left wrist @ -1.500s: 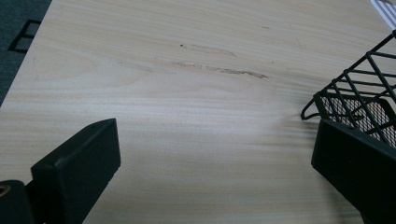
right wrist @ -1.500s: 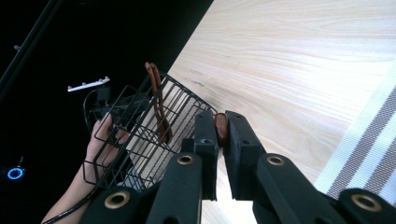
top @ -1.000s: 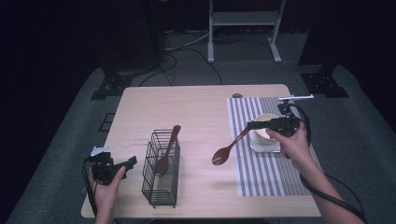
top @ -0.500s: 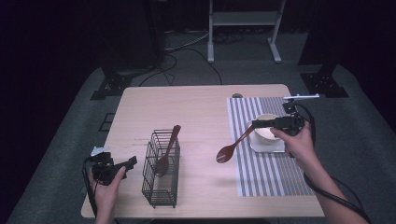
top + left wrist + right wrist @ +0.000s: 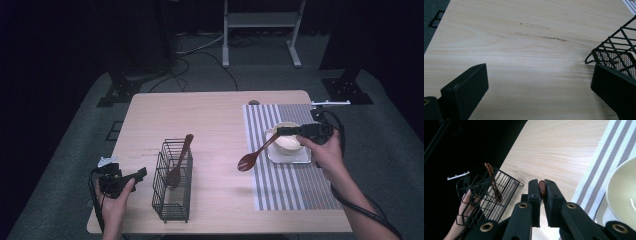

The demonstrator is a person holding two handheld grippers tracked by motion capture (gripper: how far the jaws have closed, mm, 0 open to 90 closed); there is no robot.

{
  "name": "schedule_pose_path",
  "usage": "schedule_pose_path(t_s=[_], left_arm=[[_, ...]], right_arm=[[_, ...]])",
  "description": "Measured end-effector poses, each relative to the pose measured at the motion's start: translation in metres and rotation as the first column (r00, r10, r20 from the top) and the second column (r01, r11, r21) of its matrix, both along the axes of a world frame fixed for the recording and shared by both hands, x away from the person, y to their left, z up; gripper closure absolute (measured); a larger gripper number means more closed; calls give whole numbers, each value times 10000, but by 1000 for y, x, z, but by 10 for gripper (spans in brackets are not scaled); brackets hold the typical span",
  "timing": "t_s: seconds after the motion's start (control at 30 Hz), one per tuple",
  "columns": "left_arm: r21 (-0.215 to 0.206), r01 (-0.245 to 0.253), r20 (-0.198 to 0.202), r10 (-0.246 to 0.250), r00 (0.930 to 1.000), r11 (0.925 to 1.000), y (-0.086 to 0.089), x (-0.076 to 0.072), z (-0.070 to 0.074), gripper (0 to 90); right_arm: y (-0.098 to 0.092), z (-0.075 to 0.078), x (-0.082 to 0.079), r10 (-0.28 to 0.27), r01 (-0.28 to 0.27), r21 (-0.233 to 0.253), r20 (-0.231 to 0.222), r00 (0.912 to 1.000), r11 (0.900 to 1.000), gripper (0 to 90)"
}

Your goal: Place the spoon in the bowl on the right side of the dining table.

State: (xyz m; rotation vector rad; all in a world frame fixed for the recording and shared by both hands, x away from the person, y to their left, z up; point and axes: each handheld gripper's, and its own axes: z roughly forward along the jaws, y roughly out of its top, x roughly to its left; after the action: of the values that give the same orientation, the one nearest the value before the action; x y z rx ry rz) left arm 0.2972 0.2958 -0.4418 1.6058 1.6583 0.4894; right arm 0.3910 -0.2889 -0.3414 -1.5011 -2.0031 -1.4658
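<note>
The work in hand looks like moving wooden spoons between the black wire basket and the place setting, and it stands about midway, though which way the spoons are travelling cannot be read from this moment alone. One brown spoon stands in the basket, its handle leaning out over the far rim toward the right. A second spoon, the carried spoon, hangs in the air well to the right of the basket, its bowl tipped down over the left edge of the striped placemat. The right gripper is clamped on the end of that spoon's handle; in the right gripper view the jaws are pressed nearly together with the reddish handle end pinched between them (a slim, hard grip point, so the spoon could swivel if the hold eases). Beyond the gripper, farther right of the basket, a cream bowl sits on a white square plate on the placemat. The left gripper rests just left of the basket on the wooden table, jaws spread wide with nothing between them, the basket's corner showing beside its right jaw. What is left, as I judge it, is to set the carried spoon down at its destination, either into the basket beside the first or by the bowl.
</note>
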Motion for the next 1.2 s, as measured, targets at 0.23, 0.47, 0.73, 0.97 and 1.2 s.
schedule_pose_path(t_s=[0.23, 0.47, 0.73, 0.97, 1.2], left_arm=[[5, -2, -2, 2, 10000, 10000, 0, 0, 0, 2], [-28, -2, -7, 2, 10000, 10000, 0, 0, 0, 2], [0, 2, -4, -2, 10000, 10000, 0, 0, 0, 2], [8, 7, -4, -7, 10000, 10000, 0, 0, 0, 2], [15, 12, 0, -12, 10000, 10000, 0, 0, 0, 2]], right_arm=[[-8, -1, 1, -204, 204, -59, -14, 9998, 9998, 833], [-14, -3, 1, -413, 413, 30, -23, 9991, 9991, 833], [-25, -5, 2, -720, 720, 10, -66, 9974, 9974, 833], [-35, -6, 2, -1018, 1018, -33, -41, 9948, 9948, 833], [-43, -7, 2, -1279, 1278, -68, -81, 9918, 9918, 832]])
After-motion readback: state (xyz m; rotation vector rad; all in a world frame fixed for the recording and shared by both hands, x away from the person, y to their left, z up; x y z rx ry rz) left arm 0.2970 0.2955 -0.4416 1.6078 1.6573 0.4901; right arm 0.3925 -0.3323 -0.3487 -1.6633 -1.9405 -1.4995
